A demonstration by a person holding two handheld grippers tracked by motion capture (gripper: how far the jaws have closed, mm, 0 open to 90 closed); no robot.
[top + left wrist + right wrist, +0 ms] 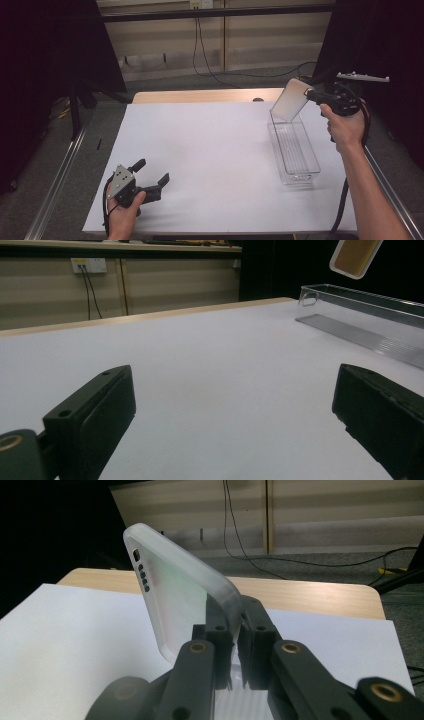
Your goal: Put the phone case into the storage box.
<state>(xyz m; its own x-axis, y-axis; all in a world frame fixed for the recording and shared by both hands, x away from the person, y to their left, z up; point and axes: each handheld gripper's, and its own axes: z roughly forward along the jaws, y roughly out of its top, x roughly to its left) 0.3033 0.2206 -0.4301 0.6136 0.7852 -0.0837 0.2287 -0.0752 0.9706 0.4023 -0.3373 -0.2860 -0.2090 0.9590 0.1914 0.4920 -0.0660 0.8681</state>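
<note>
My right gripper point(309, 93) is shut on one end of a translucent white phone case point(291, 100), holding it tilted in the air above the far end of a clear plastic bin point(295, 150). In the right gripper view the phone case point(175, 600) rises up and to the left from the right gripper point(234, 630), its jaws pressed on its rim. My left gripper point(152, 172) rests low near the table's front left, open, with nothing between its fingers. From the left gripper view the clear bin point(365, 315) lies ahead at the right, and the phone case point(355, 255) hangs above it.
A white sheet covers the table point(200, 150), with a wooden edge point(200, 95) at the back. Cables point(210, 55) hang from a wall socket behind. Black curtains stand at both sides. A metal rail point(55, 180) runs along the left of the table.
</note>
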